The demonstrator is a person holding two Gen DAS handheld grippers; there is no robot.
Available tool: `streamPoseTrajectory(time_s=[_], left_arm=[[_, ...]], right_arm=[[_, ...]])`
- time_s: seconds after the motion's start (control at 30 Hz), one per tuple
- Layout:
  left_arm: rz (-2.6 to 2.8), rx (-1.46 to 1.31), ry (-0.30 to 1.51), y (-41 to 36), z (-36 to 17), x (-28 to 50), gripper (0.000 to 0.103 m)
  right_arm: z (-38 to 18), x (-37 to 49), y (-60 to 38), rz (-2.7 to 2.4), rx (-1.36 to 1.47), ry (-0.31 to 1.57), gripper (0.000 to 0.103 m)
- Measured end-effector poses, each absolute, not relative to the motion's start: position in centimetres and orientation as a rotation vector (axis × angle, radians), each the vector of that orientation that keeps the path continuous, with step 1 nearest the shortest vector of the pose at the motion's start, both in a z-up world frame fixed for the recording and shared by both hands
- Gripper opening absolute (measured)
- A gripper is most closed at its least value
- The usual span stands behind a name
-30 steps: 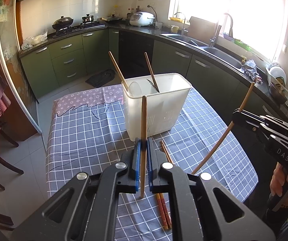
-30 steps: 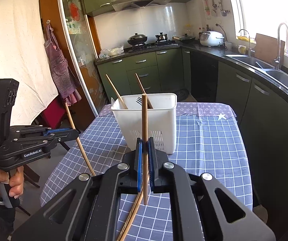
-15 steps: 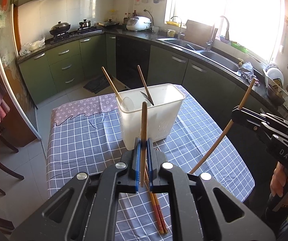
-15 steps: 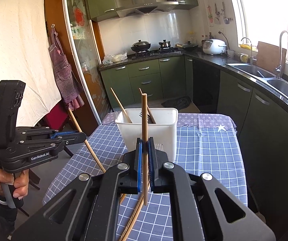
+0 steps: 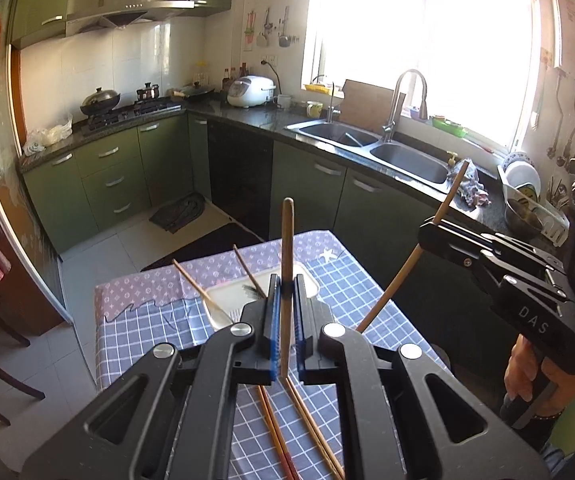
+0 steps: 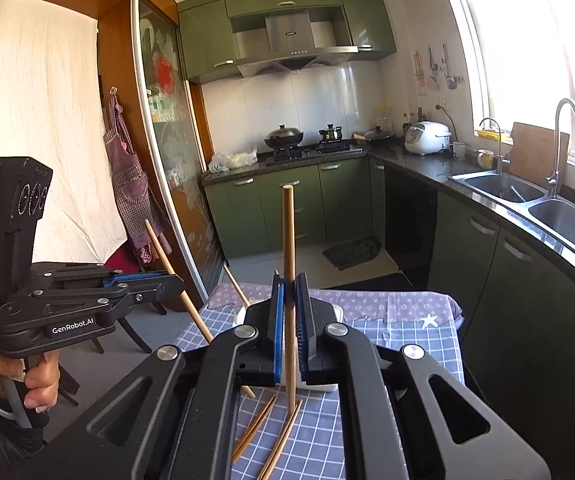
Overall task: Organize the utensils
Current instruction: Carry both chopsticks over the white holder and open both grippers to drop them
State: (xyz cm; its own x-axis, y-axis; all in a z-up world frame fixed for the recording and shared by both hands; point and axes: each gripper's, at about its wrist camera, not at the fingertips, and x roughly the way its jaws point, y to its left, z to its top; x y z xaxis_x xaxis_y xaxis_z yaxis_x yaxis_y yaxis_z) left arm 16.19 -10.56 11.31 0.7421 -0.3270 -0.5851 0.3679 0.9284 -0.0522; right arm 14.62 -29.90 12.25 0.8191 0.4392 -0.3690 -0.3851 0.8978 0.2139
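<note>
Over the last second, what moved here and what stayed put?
Both grippers rose: the white utensil holder and checked tablecloth sank lower in both wrist views. The left gripper kept its chopstick clamped upright, and the right gripper kept its chopstick. Nothing was grasped or released. The loose chopsticks on the cloth and those in the holder stayed put.

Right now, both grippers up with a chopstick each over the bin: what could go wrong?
1. Each chopstick is pinched at one point only, so it could pivot or slip in the left gripper or right gripper.
2. The white holder already has slanted chopsticks sticking out; a new one could knock them.
3. Loose chopsticks lie on the tablecloth below; a low pass may scatter them.
</note>
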Motion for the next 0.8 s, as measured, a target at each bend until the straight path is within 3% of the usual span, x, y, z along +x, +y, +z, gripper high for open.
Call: streamPoseTrajectory(time_s=[0.33,0.8], left_arm=[[-0.302,0.057,0.523,-11.6,15.5,19.8,0.006],[-0.212,0.066,0.706,-10.7,7.0,25.1,0.006]], right_arm=[[16.3,21.2,-29.7,0.385,0.154,0.365,0.007],[6.9,27.9,-26.4,0.375,0.119,0.552,0.007]])
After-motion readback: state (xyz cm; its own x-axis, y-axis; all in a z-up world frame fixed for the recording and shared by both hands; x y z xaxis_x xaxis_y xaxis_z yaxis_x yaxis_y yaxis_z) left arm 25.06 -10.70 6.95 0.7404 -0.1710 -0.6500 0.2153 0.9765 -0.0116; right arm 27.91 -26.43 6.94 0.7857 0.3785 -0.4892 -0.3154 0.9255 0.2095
